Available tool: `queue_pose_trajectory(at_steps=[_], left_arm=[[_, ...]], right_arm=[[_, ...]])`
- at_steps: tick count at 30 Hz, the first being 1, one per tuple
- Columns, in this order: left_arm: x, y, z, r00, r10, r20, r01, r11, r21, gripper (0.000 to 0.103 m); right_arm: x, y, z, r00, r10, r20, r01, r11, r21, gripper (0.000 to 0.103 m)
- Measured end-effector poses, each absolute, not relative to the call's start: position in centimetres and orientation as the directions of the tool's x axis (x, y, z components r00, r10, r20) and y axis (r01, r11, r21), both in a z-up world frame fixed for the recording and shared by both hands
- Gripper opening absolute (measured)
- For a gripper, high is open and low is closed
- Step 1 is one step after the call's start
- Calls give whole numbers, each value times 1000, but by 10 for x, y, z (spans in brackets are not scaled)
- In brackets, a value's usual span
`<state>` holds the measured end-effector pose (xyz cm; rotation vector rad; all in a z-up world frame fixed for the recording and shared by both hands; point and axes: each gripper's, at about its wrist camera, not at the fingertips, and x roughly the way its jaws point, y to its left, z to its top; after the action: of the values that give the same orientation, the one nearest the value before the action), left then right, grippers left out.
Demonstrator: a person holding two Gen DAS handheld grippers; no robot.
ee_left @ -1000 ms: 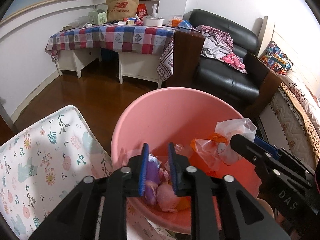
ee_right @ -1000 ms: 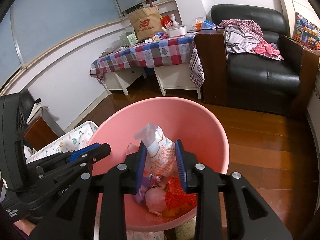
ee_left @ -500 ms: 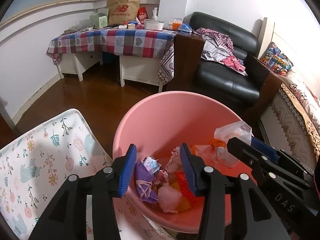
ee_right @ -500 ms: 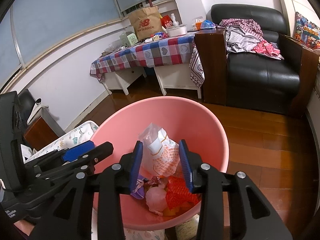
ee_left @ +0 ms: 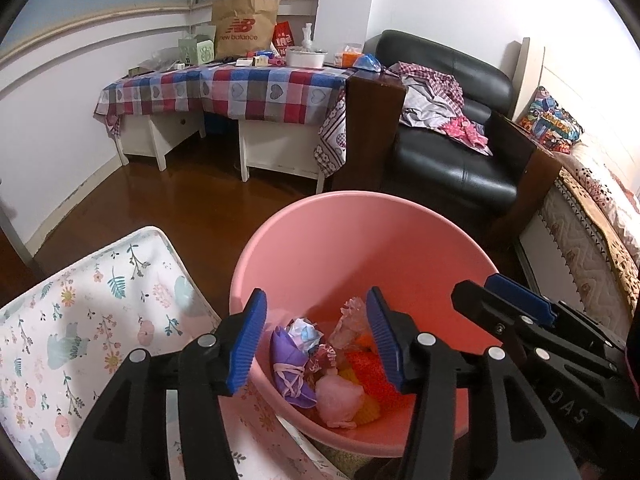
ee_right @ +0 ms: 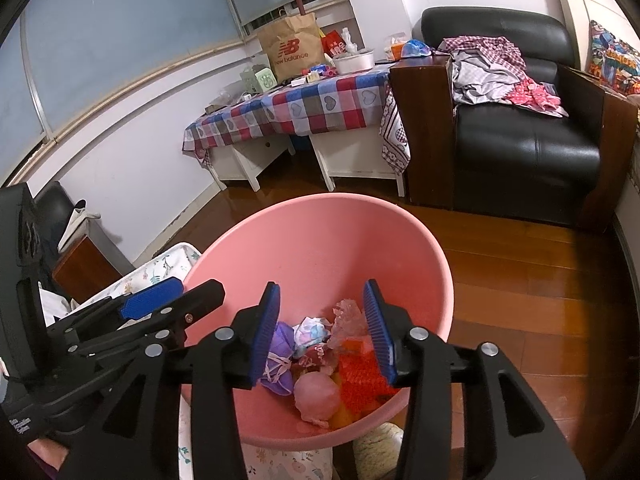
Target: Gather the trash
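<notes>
A pink trash bin (ee_left: 360,232) (ee_right: 320,232) stands on the floor below both grippers. Inside lie a purple wrapper (ee_left: 288,368) (ee_right: 278,344), a pink wad (ee_left: 340,398) (ee_right: 316,394), a clear crumpled plastic bag (ee_left: 348,324) (ee_right: 346,320), a red mesh piece (ee_left: 368,372) (ee_right: 360,376) and a crumpled paper (ee_left: 304,330) (ee_right: 312,330). My left gripper (ee_left: 316,338) is open and empty above the bin. My right gripper (ee_right: 322,334) is open and empty above it too. The right gripper's side shows in the left wrist view (ee_left: 520,320), the left gripper's side in the right wrist view (ee_right: 152,308).
A floral-covered surface (ee_left: 80,320) lies left of the bin. A table with a checked cloth (ee_left: 240,88) carries a paper bag (ee_left: 244,24) and clutter. A black armchair (ee_left: 452,152) holds clothes. A bed edge (ee_left: 580,240) is at right. Wooden floor (ee_right: 520,280) surrounds the bin.
Both grippers opened over the bin. The left let go of the purple wrapper, the right let go of the plastic bag; both now lie in the bin.
</notes>
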<state>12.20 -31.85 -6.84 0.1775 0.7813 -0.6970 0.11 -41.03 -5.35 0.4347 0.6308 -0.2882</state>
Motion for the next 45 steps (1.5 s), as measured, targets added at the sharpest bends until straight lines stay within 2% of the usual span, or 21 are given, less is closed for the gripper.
queue_pose_trajectory(at_steps=[17, 21, 30, 45], left_arm=[[93, -291, -36, 536, -527, -659, 628, 771, -106, 51], [85, -283, -26, 552, -526, -647, 626, 774, -95, 51], [64, -260, -6, 587, -529, -612, 610, 787, -95, 51], [36, -215, 8, 616, -514, -597, 572, 813, -110, 51]], right_arm=[[-31, -386, -20, 820, -143, -554, 329, 910, 252, 44], [-38, -375, -14, 830, -164, -533, 319, 924, 212, 54], [-58, -350, -1, 850, -182, -495, 293, 943, 157, 55], [-71, -330, 12, 849, -164, -503, 273, 950, 152, 56]])
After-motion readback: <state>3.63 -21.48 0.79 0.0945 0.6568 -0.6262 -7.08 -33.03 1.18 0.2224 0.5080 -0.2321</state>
